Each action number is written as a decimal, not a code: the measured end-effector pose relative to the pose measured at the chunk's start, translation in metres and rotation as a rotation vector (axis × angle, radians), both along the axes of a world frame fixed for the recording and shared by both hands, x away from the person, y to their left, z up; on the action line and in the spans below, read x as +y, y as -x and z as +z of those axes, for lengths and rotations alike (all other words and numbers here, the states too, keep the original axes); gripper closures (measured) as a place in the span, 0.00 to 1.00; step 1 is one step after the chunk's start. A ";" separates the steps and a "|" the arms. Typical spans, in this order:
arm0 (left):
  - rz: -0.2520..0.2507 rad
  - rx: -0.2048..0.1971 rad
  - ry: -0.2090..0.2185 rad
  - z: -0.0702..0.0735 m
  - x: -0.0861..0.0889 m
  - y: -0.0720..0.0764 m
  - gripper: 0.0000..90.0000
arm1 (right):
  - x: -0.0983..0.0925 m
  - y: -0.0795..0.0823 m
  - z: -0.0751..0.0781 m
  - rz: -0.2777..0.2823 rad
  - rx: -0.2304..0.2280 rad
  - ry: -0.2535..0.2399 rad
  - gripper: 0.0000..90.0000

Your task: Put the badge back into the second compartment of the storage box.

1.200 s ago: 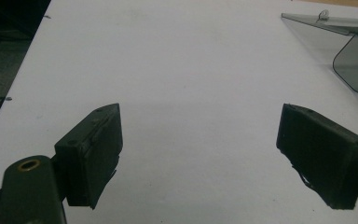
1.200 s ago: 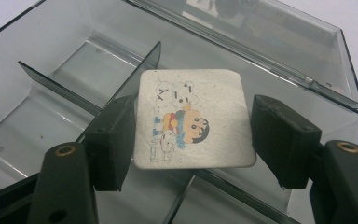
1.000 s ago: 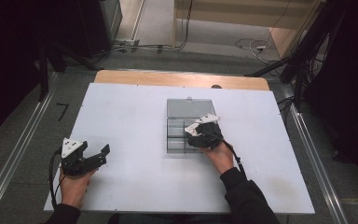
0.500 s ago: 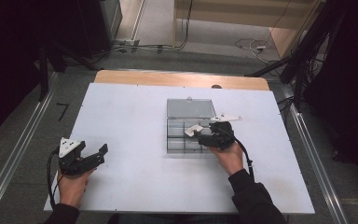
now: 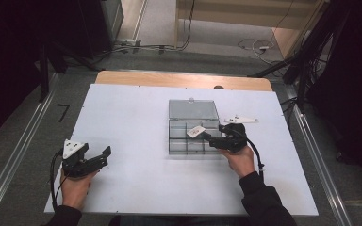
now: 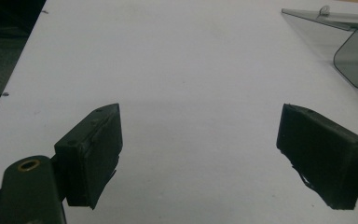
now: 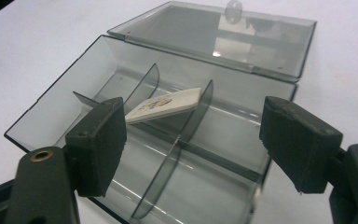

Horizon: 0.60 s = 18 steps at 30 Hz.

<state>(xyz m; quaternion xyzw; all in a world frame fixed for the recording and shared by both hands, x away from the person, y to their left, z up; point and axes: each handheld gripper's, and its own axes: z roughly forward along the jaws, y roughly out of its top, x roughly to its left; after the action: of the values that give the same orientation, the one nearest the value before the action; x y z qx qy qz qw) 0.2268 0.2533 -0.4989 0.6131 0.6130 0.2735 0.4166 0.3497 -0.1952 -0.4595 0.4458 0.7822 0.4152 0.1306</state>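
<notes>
Your right gripper point(image 7: 191, 140) view catches the flat card point(image 7: 165, 106) tilted on the smoky box's point(image 7: 242, 158) divider; jaws just opened, both grippers released.

1 box point(image 5: 192, 128), 1 card point(image 5: 196, 131), seemingly

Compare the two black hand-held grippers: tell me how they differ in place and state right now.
The left gripper rests near the front-left of the white table, jaws wide apart over bare surface, nothing between them. The right gripper sits at the clear grey plastic compartment box, its jaws having just been opening, apart from the small white card that leans on a divider inside. Both are black, two-jawed, open, each held by a hand.
</notes>
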 end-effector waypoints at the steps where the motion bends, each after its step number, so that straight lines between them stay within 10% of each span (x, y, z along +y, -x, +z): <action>1: -0.004 -0.005 -0.003 0.001 -0.002 0.001 0.16 | -0.002 0.000 0.001 0.001 -0.009 0.000 0.24; 18: 0.015 -0.008 -0.036 0.002 -0.007 0.000 0.16 | -0.036 0.015 0.008 -0.022 -0.059 -0.010 0.20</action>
<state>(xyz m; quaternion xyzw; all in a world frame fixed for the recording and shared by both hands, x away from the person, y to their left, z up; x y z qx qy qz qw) 0.2264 0.2463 -0.4968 0.6146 0.6110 0.2902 0.4059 0.3345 -0.2312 -0.4515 0.4427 0.7708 0.4307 0.1559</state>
